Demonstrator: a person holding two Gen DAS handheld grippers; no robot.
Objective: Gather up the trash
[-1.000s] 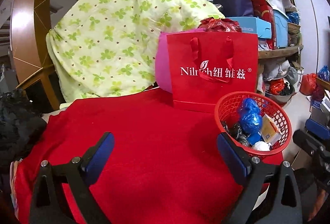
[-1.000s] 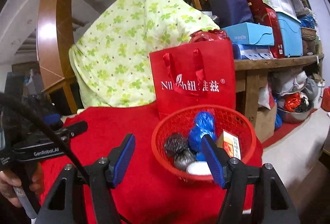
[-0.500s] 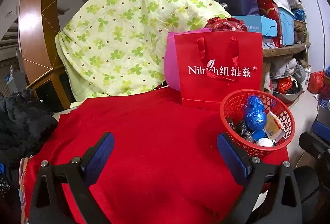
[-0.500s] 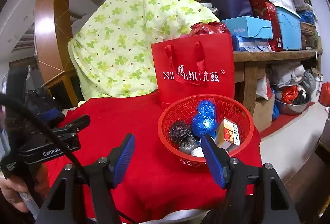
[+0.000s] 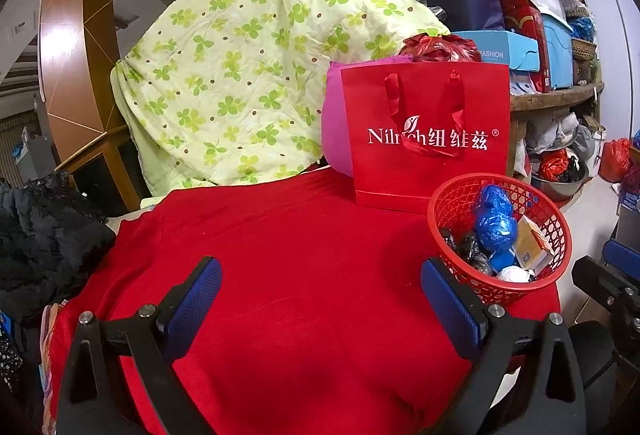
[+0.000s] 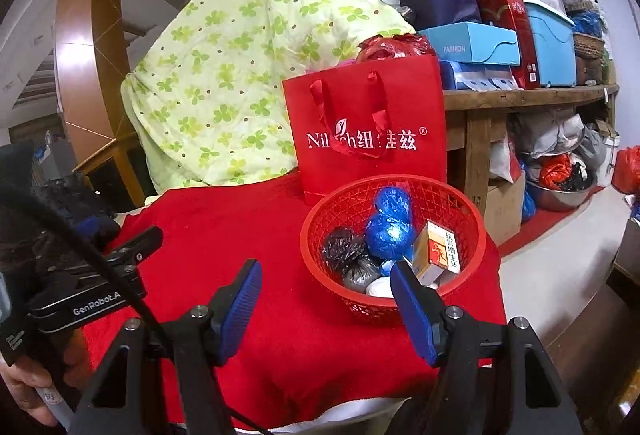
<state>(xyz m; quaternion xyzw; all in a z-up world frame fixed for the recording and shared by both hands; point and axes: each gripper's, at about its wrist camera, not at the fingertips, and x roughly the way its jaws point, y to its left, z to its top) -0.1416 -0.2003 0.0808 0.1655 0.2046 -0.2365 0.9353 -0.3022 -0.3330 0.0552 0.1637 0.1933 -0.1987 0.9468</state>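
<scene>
Both claws drawn back, left claw (image 5: 320, 303) and right claw (image 6: 326, 305) wide apart, empty, red basket (image 6: 472, 247) trash partly hidden

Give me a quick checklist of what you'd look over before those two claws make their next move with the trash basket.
1. Left claw open, nothing in it: ok.
2. Right claw open, nothing in it: ok.
3. Red basket upright on the red cloth: ok.
4. Trash inside the basket, namely blue wads, black wads, small medicine box: ok.
5. Loose trash left on the cloth: none visible; the near edge is hidden behind the claws, so cannot tell.
6. Room behind the basket: the red gift bag stands close; whether they touch, cannot tell.
</scene>
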